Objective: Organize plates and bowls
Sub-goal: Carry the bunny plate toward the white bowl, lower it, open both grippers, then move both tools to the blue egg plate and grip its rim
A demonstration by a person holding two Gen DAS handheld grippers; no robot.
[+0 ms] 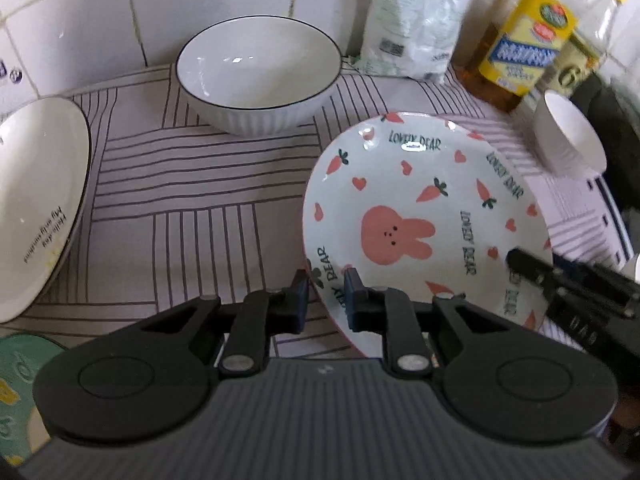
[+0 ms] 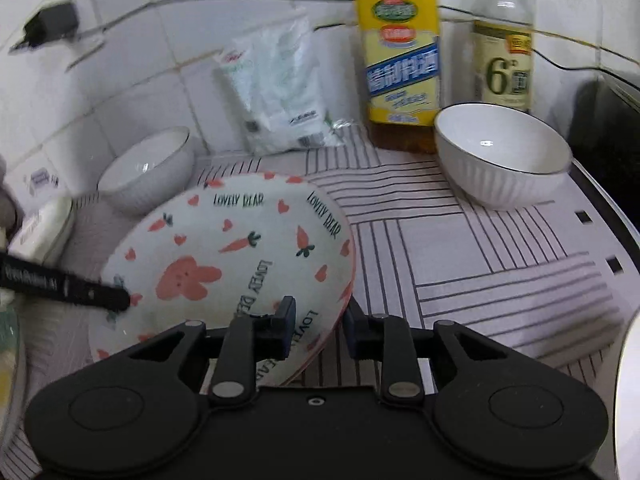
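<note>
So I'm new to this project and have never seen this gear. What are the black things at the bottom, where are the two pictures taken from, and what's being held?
Those are two handheld grippers, one per hand, each with a fisheye camera looking along its fingers. The left gripper and the right gripper each straddle opposite edges of the same bunny plate, which looks tilted up off the striped mat. Around it are a large black-rimmed bowl, a smaller white bowl, another white plate at left, a white bag and two bottles, one yellow-labelled.
</note>
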